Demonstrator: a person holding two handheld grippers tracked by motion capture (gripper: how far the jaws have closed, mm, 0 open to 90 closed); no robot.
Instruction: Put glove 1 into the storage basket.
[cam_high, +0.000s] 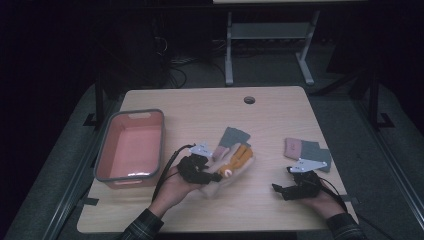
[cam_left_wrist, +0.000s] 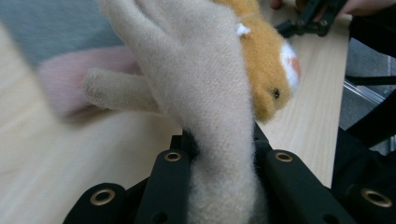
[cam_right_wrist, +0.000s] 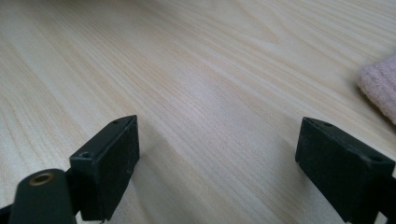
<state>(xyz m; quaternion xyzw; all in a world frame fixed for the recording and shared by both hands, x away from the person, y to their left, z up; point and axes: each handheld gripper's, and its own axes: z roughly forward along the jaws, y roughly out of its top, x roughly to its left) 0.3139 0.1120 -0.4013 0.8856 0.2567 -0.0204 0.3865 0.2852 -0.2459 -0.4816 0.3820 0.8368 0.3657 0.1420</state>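
Observation:
A beige plush toy with an orange animal face (cam_high: 234, 165) hangs a little above the wooden table (cam_high: 200, 107), left of centre. My left gripper (cam_high: 214, 177) is shut on its beige end. In the left gripper view the two black jaws of that gripper (cam_left_wrist: 219, 140) squeeze the beige fabric (cam_left_wrist: 205, 88), and the orange face (cam_left_wrist: 268, 70) points away. My right gripper (cam_high: 280, 190) rests low near the front right of the table. Its jaws (cam_right_wrist: 219, 128) stand wide open over bare wood with nothing between them.
A pink basket with a grey rim (cam_high: 162, 135) stands at the table's left. A grey and pink cloth (cam_high: 235, 136) lies just behind the toy, and a second one (cam_high: 306, 150) lies beyond my right gripper. A small round hole (cam_high: 249, 99) sits near the far edge.

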